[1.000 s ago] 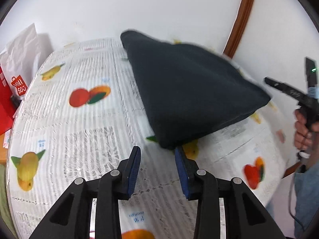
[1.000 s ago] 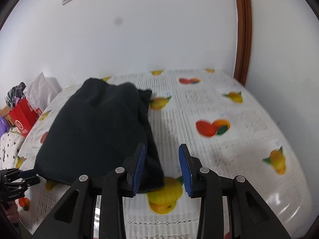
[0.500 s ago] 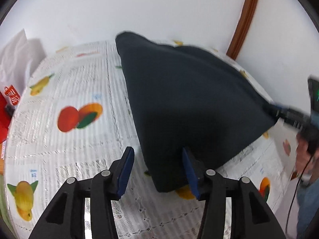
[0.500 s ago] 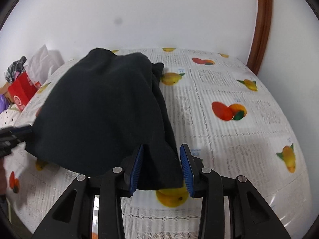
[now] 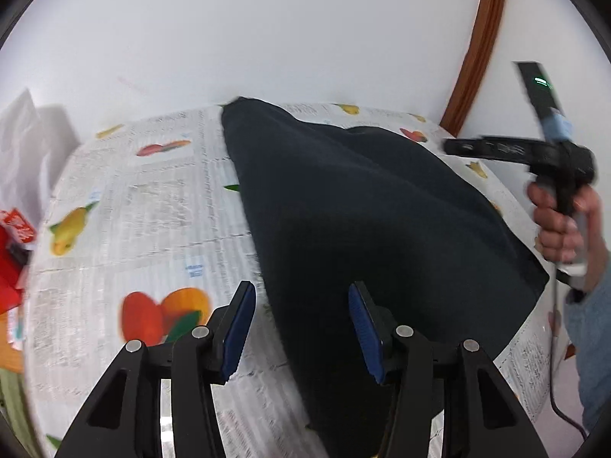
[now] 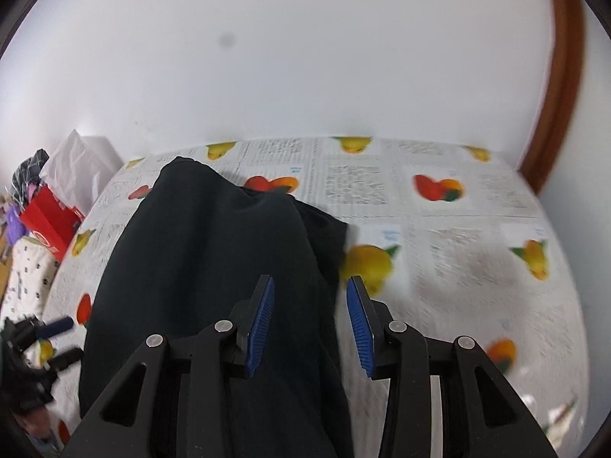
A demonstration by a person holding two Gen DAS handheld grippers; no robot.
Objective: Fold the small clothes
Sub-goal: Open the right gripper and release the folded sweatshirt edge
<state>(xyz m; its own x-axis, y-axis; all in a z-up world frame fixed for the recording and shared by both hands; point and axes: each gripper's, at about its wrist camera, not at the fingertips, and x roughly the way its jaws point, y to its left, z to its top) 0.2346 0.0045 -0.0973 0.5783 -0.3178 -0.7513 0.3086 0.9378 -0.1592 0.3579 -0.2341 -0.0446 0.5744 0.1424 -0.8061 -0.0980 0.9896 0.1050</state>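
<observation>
Left wrist view: one dark garment (image 5: 366,229) lies spread on the fruit-print tablecloth (image 5: 145,206), running from the far edge by the wall toward the camera. Left gripper (image 5: 301,328) has its jaws parted, having just been opening; the garment's near left edge sits between the blue pads, not pinched. Only this view shows the person's hand (image 5: 561,221) on the right gripper's handle, right of the garment, plus a blue sleeve (image 5: 588,328) and a trailing cable (image 5: 557,381). Right wrist view: same single garment (image 6: 214,267), its right edge between the right gripper (image 6: 309,324) pads, jaws narrowly apart, cloth loose between them as far as I can tell. Only here: one red bag (image 6: 49,221), one white bag (image 6: 76,168), a spotted cloth (image 6: 26,278) at left, and the left gripper (image 6: 49,339) low left, blurred. Count: two grippers, one garment.
</observation>
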